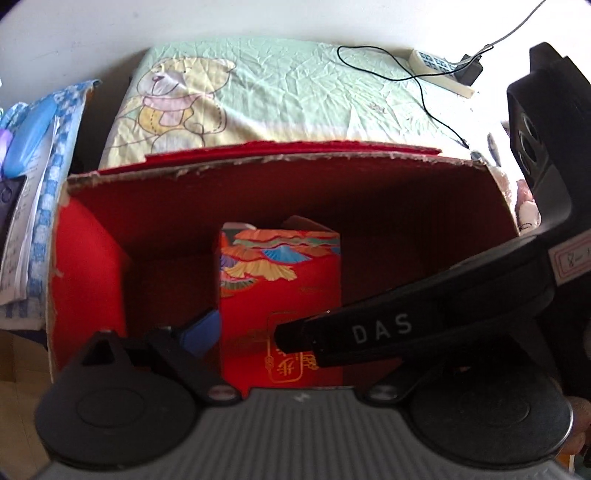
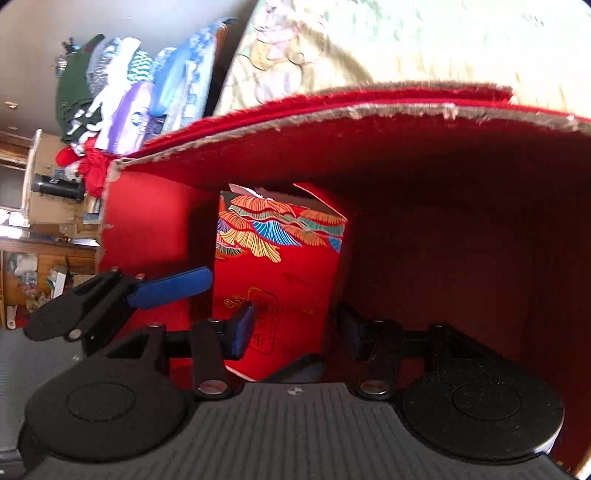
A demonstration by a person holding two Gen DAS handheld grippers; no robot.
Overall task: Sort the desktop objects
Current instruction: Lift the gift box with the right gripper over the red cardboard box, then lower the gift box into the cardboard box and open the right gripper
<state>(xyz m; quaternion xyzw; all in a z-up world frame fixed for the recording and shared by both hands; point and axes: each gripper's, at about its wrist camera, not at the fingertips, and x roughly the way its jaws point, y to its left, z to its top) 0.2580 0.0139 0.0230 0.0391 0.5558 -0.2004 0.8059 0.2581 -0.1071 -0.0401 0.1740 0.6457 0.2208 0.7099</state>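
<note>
Gift box [image 2: 280, 273] upright in red carton [image 2: 443, 229]; right fingers [image 2: 245, 328] straddle it wide, left unclear.

Right tool [image 2: 299, 328] inside red box [image 2: 443, 122], fingers spread either side of patterned carton [image 2: 280, 266]; left tool's blue finger [image 2: 170, 288] nearby.

A pale green bed sheet [image 1: 295, 85] printed with a cartoon bear [image 1: 177, 103] lies crumpled under bright daylight, against a plain white wall [image 1: 221, 18]. A white power strip [image 1: 439, 72] with a black cable [image 1: 417, 79] rests on the sheet near the wall. Beside the bed, folded clothes [image 2: 122, 99] are stacked, with cluttered wooden shelves [image 2: 40, 254] beyond them.
</note>
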